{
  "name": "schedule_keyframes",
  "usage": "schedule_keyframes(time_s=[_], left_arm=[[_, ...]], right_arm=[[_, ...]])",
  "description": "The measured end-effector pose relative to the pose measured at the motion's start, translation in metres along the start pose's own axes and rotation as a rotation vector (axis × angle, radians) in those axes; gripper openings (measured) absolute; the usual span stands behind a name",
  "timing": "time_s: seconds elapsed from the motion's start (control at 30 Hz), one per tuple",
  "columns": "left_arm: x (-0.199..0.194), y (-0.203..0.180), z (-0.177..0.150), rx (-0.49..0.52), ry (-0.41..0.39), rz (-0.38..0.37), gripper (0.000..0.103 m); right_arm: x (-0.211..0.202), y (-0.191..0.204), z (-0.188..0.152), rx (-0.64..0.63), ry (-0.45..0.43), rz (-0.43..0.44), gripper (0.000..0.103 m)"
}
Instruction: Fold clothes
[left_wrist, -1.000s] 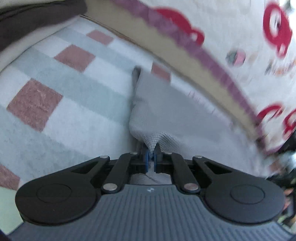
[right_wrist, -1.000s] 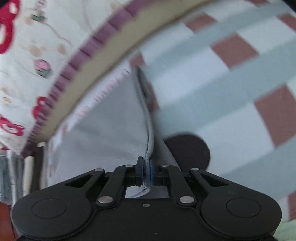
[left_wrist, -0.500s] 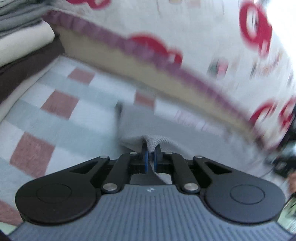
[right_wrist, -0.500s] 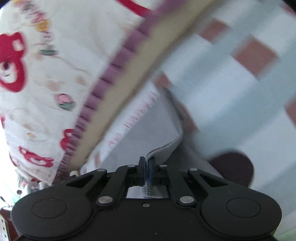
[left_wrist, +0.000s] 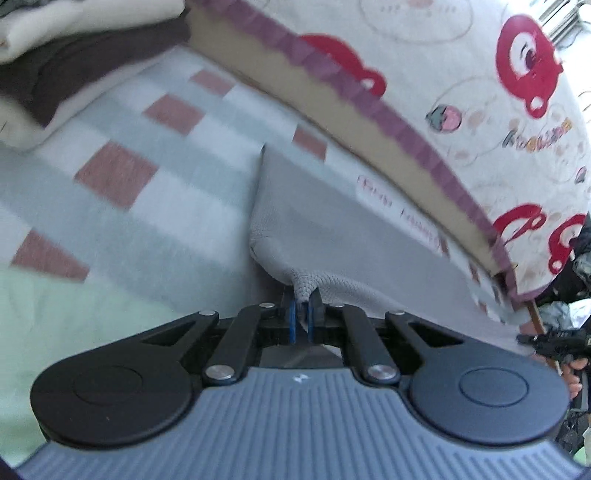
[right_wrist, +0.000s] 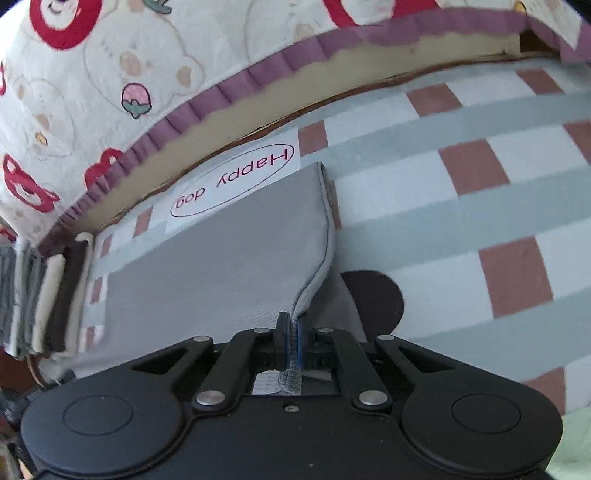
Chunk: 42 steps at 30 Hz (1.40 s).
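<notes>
Checked blanket (right_wrist: 461, 206) in pale blue-grey, white and dusty-red squares forms my work surface; a "Happy dog" label (right_wrist: 236, 181) sits at its far edge, against a cream quilt (right_wrist: 110, 74) printed with red bears and trimmed in purple. No container appears in either view; a stack of folded textiles (left_wrist: 55, 62) in cream, dark brown and grey lies far left in my left wrist view and at the left margin of my right. Grey garment (right_wrist: 221, 269), plain, with a fine knit texture and a stitched hem along its right edge, lies mostly flat on the blanket, its far edge just below the label. My left gripper (left_wrist: 303, 314) is clenched on its near knit corner; my right gripper (right_wrist: 290, 336) pinches the hem, lifted in a fold.
</notes>
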<state>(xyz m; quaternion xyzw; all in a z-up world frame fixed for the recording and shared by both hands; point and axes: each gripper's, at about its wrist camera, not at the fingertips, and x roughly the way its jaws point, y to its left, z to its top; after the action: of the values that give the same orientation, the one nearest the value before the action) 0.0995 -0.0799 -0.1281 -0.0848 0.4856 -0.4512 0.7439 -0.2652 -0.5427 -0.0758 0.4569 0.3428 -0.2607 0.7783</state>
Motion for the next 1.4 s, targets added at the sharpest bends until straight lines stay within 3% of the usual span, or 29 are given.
schedule_keyframes(time_s=[0.1,0.17,0.23,0.43,0.5,0.6,0.67,0.73,0.8,0.97,1.07,1.13,1.2,1.27,1.4], left_arm=[[-0.012,-0.013,-0.012,0.112,0.000,0.008,0.005],[-0.012,-0.016,-0.022,0.163,0.021,0.002,0.005],[-0.008,-0.013,-0.028,0.166,0.045,0.009,0.005],[-0.018,-0.007,-0.026,0.113,0.037,-0.005,0.005],[-0.018,-0.003,-0.026,0.090,0.049,-0.010,0.005],[-0.005,-0.005,-0.038,0.142,0.147,0.051,0.007],[-0.003,-0.011,-0.043,0.189,0.173,0.099,0.007],[-0.009,-0.010,-0.040,0.168,0.154,0.125,0.007],[-0.018,-0.011,-0.035,0.171,0.151,0.145,0.008],[-0.035,-0.012,-0.029,0.190,0.172,0.167,0.025],[-0.038,0.002,-0.019,0.089,0.157,0.160,0.031],[-0.037,0.019,-0.007,-0.028,0.141,0.147,0.031],[-0.041,0.025,0.005,-0.068,0.103,0.133,0.033],[-0.040,0.021,0.015,-0.064,0.049,0.140,0.043],[-0.003,0.009,0.038,-0.056,-0.090,0.187,0.051]], right_arm=[[-0.010,0.003,-0.012,-0.044,-0.009,-0.008,0.005],[-0.002,0.006,-0.022,-0.091,0.009,-0.092,0.005],[0.009,-0.001,-0.032,-0.086,0.035,-0.132,0.005],[0.004,-0.020,-0.044,0.004,0.019,-0.024,0.005],[0.010,-0.022,-0.047,-0.039,0.053,-0.073,0.005],[0.028,-0.018,-0.053,-0.140,0.107,-0.174,0.006],[0.033,-0.014,-0.055,-0.183,0.129,-0.205,0.011],[0.033,-0.013,-0.057,-0.208,0.143,-0.205,0.012],[0.030,-0.017,-0.055,-0.196,0.155,-0.207,0.027],[0.006,-0.038,-0.042,-0.104,0.038,-0.182,0.041],[-0.003,-0.042,-0.028,-0.061,-0.039,-0.174,0.043],[-0.006,-0.033,-0.019,-0.120,-0.046,-0.227,0.043],[-0.011,-0.023,-0.010,-0.217,-0.069,-0.277,0.043],[-0.015,-0.017,-0.002,-0.287,-0.104,-0.294,0.043],[0.007,-0.011,0.033,-0.276,-0.204,-0.238,0.044]])
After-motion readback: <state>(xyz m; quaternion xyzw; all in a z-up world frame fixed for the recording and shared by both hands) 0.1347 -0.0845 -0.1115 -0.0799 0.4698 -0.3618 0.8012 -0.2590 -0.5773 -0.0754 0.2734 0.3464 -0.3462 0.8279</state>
